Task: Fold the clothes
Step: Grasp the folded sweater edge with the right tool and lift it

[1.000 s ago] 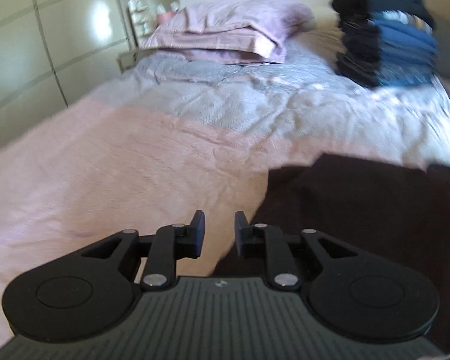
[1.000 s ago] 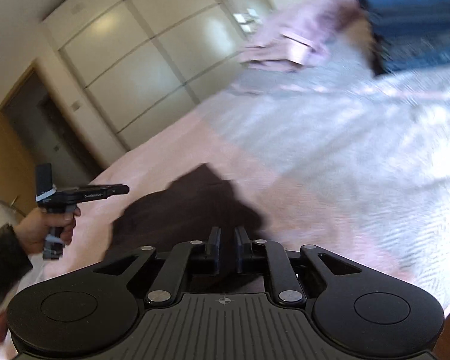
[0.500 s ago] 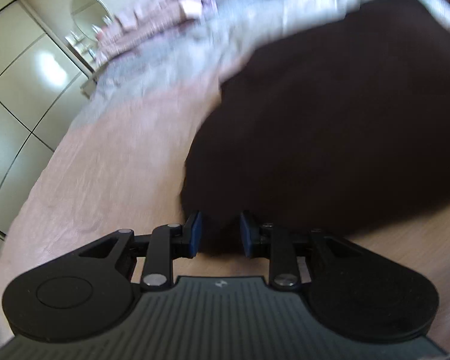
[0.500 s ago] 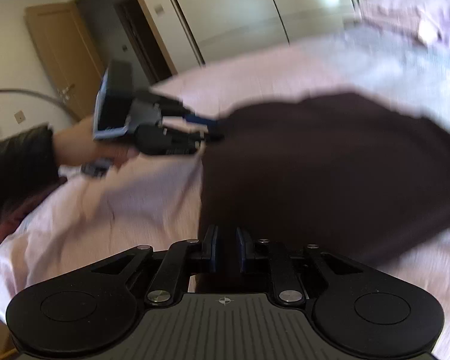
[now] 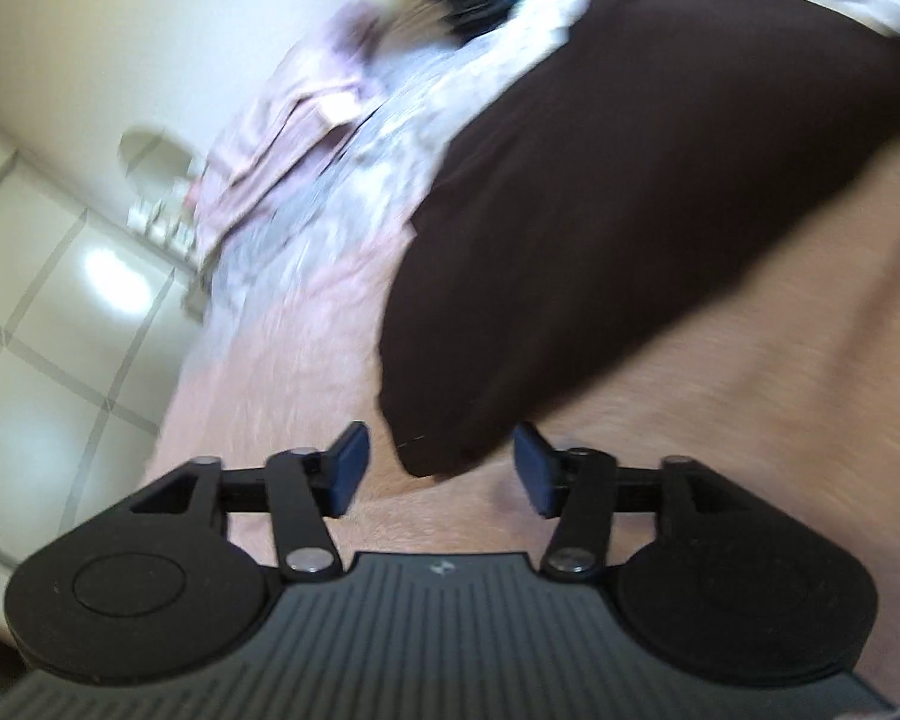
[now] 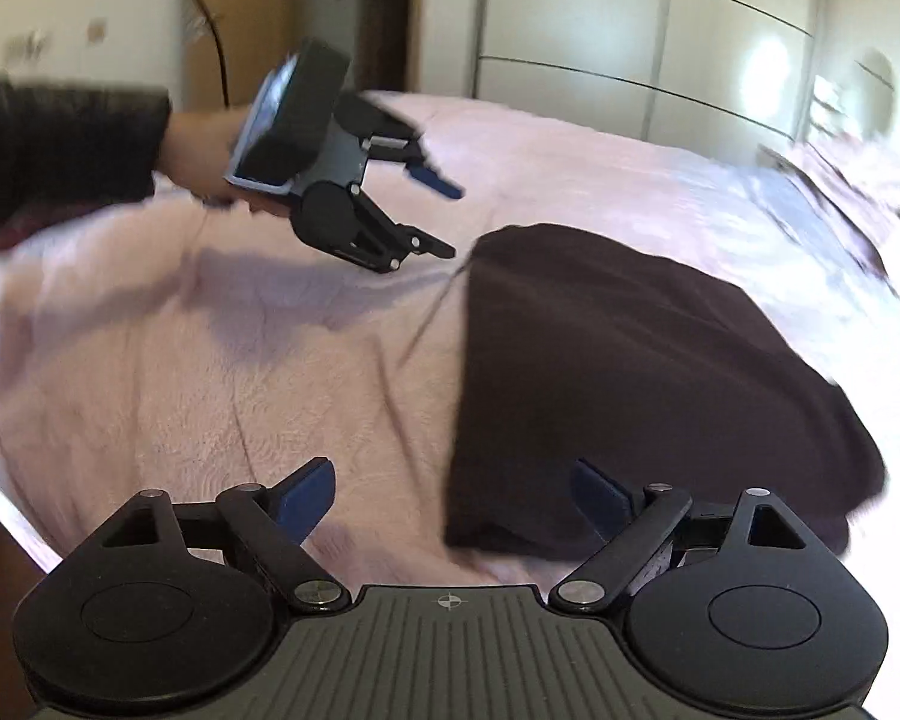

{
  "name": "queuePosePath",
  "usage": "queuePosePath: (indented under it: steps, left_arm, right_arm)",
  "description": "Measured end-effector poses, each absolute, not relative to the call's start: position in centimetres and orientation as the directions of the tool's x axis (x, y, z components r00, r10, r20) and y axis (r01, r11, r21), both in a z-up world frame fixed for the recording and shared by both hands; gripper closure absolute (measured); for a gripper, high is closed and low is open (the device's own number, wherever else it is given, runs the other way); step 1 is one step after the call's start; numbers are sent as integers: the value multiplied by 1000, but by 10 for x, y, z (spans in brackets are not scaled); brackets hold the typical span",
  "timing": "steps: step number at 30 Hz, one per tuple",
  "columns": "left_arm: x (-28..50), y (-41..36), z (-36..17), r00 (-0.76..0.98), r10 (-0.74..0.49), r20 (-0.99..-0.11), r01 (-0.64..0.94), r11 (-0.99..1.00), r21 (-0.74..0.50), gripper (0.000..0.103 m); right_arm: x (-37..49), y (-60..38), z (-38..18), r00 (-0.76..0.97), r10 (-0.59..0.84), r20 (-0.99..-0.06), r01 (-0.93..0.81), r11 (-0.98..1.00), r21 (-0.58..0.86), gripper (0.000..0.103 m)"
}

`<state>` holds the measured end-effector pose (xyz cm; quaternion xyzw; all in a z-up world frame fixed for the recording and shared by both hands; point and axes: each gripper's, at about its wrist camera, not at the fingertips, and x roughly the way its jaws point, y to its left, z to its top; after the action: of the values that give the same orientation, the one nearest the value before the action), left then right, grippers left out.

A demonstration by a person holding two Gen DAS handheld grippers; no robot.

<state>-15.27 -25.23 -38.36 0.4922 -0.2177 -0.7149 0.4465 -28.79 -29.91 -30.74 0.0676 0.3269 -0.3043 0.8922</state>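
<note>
The dark garment (image 6: pixel 618 372) lies flat on the pink bedspread (image 6: pixel 240 396), squared off like a folded piece. Its near corner sits between the spread fingers of the left tool (image 5: pixel 441 468), its edge just ahead of the right tool (image 6: pixel 453 495), also spread and empty, probably letting go or reaching in.
</note>
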Motion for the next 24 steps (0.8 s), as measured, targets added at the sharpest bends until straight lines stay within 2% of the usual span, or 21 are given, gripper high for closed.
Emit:
queuePosePath:
  steps: [2,4,5,6,10,13,14,15,16,18,19,21,22,23,24]
  left_arm:
    - [-161,-240,-393,-136,-857,-496,346,-510,787,39]
    - [-168,-235,-403,-149,-859,-490,296,-512,807,39]
    - [-170,-236,-405,-156,-859,-488,285,-512,810,39]
    - [-171,-238,-408,-162,-858,-487,278,-513,812,38]
    - [-182,-258,-414,-185,-856,-483,274,-517,811,34]
    - [-192,-267,-418,-194,-864,-465,227,-501,835,33]
    - [-194,-269,-420,-195,-867,-458,195,-492,849,32]
    - [-197,-269,-421,-197,-869,-454,163,-486,859,31]
    - [-199,-271,-423,-196,-873,-448,133,-476,869,30]
    - [-204,-277,-427,-187,-883,-431,78,-451,889,31]
    - [-208,-280,-429,-183,-887,-424,56,-440,896,33]
    - [-215,-280,-433,-169,-890,-423,9,-430,903,52]
    - [-218,-279,-434,-158,-889,-431,-9,-435,901,75]
    - [-222,-275,-435,-149,-886,-440,-22,-442,897,90]
    - [-227,-271,-434,-140,-882,-450,-32,-451,892,94]
  right_arm:
    - [-270,-304,-316,579,-523,-625,582,803,-133,18]
    - [-259,-314,-324,552,-545,-631,584,793,-174,44]
    - [-255,-320,-327,535,-548,-642,587,788,-183,49]
    - [-251,-326,-331,519,-551,-654,590,784,-193,50]
    - [-229,-325,-351,407,-591,-696,477,788,-390,49]
    - [-224,-322,-356,398,-608,-687,410,788,-460,51]
    - [-227,-325,-356,403,-605,-687,405,791,-459,56]
    - [-230,-327,-355,407,-602,-686,400,793,-459,68]
    - [-235,-329,-351,417,-597,-685,406,797,-448,85]
    - [-249,-328,-339,444,-593,-672,415,801,-432,87]
    - [-254,-326,-331,452,-597,-663,418,798,-434,88]
    - [-267,-320,-312,462,-612,-642,427,788,-444,89]
    - [-274,-316,-305,460,-623,-633,434,779,-452,89]
    - [-279,-311,-306,454,-629,-631,440,774,-455,89]
    - [-284,-306,-307,448,-634,-630,446,770,-457,89]
